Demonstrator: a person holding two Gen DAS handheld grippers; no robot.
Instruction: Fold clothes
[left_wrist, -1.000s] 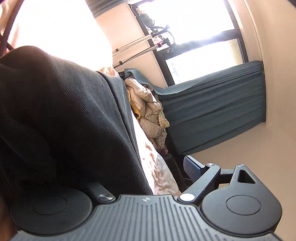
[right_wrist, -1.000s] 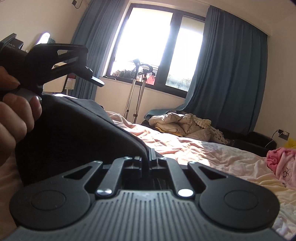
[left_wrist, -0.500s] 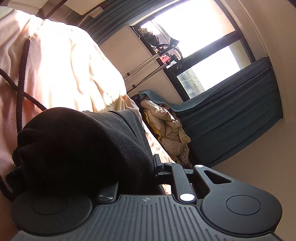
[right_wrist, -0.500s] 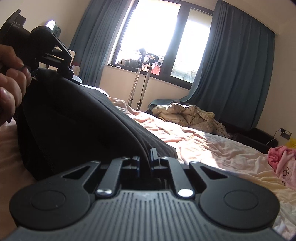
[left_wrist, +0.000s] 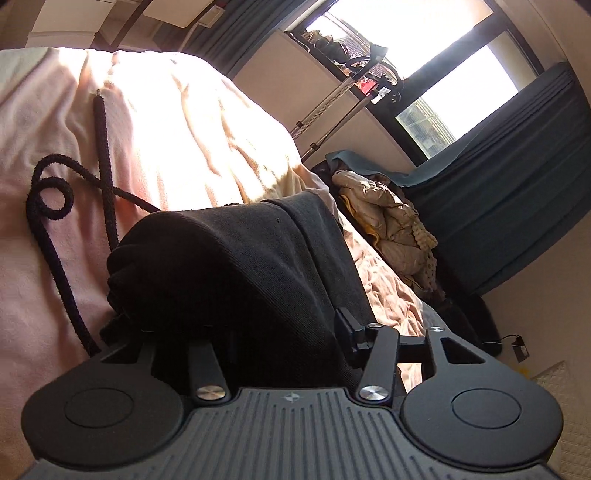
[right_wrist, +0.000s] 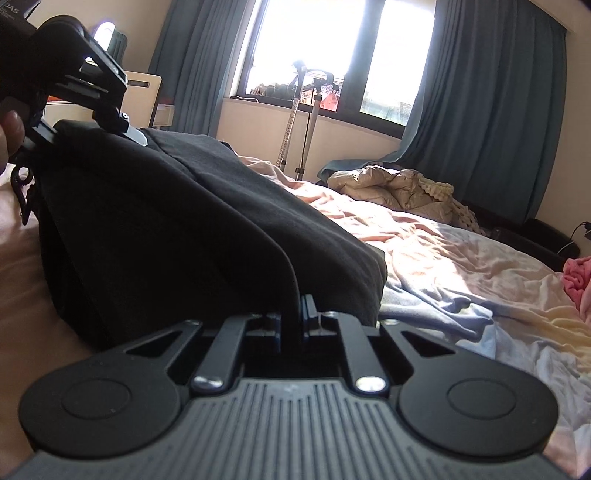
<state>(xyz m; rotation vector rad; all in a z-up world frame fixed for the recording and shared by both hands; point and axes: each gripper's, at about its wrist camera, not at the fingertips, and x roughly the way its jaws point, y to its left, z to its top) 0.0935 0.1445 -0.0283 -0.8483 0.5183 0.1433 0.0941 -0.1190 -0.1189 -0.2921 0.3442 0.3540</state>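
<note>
A black knit garment (left_wrist: 240, 266) lies bunched on the pink bedsheet (left_wrist: 177, 122), with its black drawcord (left_wrist: 55, 206) looped on the sheet to the left. My left gripper (left_wrist: 280, 332) has its jaws spread wide around a thick bunch of the cloth; the left finger is hidden under fabric. In the right wrist view the same garment (right_wrist: 177, 221) stretches between both grippers. My right gripper (right_wrist: 295, 317) is shut on a thin edge of it. The left gripper (right_wrist: 81, 85) shows there at the top left, gripping the far end.
A beige quilted jacket (right_wrist: 391, 184) lies at the bed's far side below the window, with blue curtains (right_wrist: 480, 110) and a metal stand (right_wrist: 299, 122) behind. A pink cloth (right_wrist: 576, 277) lies at the right edge. Crumpled sheets (right_wrist: 461, 266) cover the bed's right half.
The left gripper has come down toward the bed with the garment, and its jaws have spread wider. The drawcord now lies on the sheet. The right gripper keeps its grip.
</note>
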